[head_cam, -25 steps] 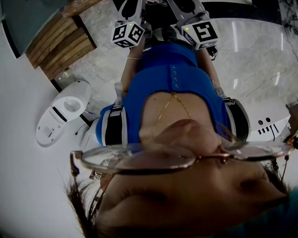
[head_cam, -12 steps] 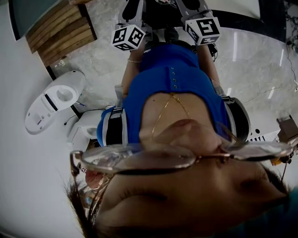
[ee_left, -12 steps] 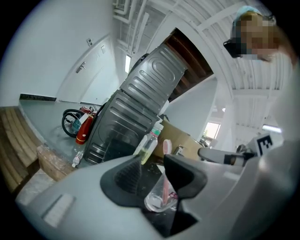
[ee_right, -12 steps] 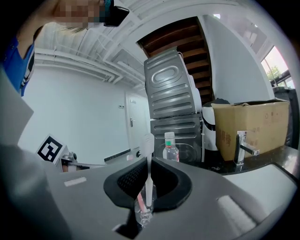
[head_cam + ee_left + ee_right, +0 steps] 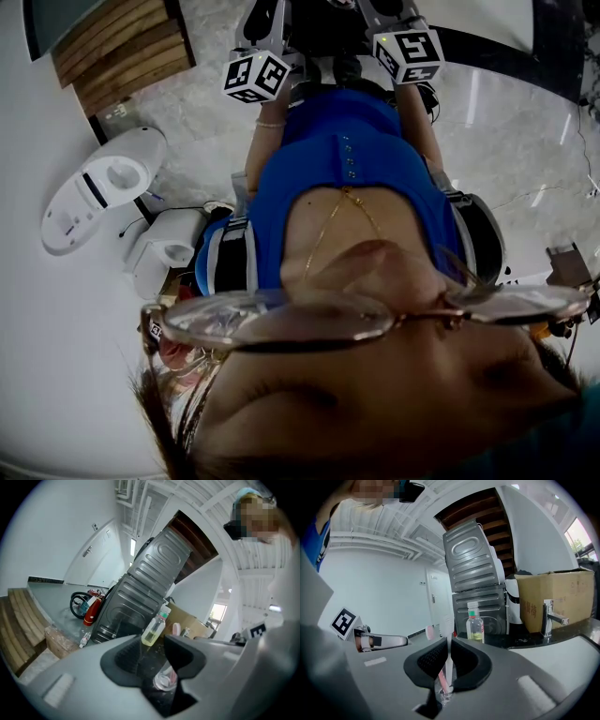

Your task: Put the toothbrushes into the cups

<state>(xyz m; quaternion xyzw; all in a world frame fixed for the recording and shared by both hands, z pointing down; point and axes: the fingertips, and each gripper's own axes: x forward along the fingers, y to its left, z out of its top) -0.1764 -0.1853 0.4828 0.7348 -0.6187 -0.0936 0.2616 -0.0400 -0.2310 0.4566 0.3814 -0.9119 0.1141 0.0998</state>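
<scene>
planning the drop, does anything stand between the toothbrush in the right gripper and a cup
Cannot say: no cup shows in any view. The right gripper is shut on the slim white toothbrush. Ahead of it, a clear plastic bottle of yellow liquid stands on the dark counter.

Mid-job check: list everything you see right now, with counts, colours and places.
cup: one, clear, seen low through the jaw gap in both gripper views
pink toothbrush: one, pink, apparently standing in the cup
white toothbrush: one, white, upright, clamped by the right tool
bottle: one, clear with yellow liquid, on the dark counter
tap: one, chrome, on the counter's right
cardboard box: one, brown, behind the tap
metal cabinet: one, grey, behind the bottle
fire extinguisher: one, red, on the floor by the cabinet
pallet: one, wooden, top left of the head view
left tool: one, grey, jaws apart, gripping nothing
right tool: one, grey, shut on the white toothbrush
</scene>
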